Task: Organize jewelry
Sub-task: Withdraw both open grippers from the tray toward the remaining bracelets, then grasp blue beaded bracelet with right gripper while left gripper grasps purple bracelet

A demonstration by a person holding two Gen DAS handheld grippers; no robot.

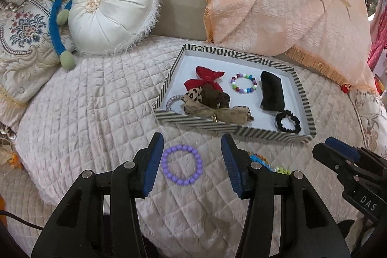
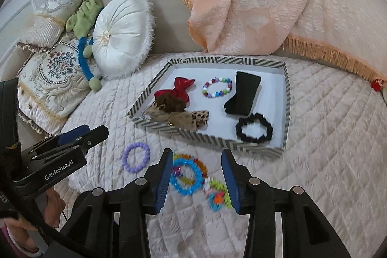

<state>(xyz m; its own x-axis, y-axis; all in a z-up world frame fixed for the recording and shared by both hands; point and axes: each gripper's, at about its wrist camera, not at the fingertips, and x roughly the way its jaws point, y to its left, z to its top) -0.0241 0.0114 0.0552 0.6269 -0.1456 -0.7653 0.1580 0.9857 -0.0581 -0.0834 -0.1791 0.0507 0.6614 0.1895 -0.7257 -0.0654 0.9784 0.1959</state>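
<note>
Hovering with jaws apart and empty, the left gripper (image 1: 191,167) is framing the purple beaded bracelet (image 1: 182,165) lying flat on the quilted cream bedspread (image 1: 96,113), just short of the striped tray (image 1: 232,129); the right gripper (image 2: 197,179), also parted, is straddling the blue bracelet (image 2: 186,177).

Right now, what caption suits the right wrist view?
Open right hand-held gripper hovering over bright bracelets lying on the quilt, short of the striped tray.
</note>
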